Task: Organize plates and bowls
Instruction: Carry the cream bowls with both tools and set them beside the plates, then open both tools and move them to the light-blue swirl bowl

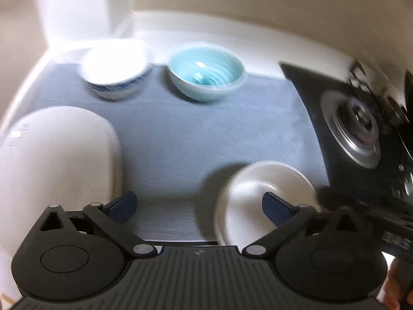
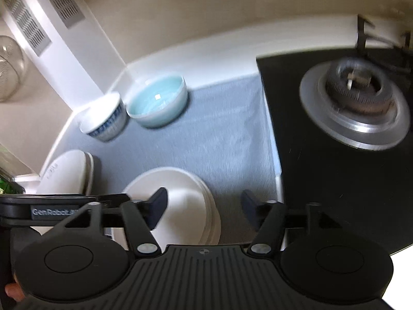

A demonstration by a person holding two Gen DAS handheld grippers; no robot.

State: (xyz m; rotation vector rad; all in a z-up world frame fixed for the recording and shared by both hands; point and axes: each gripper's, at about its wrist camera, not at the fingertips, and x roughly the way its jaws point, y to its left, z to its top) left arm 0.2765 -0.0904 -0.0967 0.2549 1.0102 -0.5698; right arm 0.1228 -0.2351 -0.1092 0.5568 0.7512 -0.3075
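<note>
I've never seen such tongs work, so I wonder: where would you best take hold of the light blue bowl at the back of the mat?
Probably by its rim, from above. The blue bowl sits upright and open, with a thin lip that one finger could slip inside. Its right side is the freer one, since the white bowl stands close on its left.

White plate stack (image 2: 180,201) near edge; blue bowl (image 1: 206,71) beside patterned bowl (image 1: 116,69), upright, far side

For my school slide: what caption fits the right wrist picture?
Right gripper, jaws open, above stacked white plates on a grey mat.
</note>
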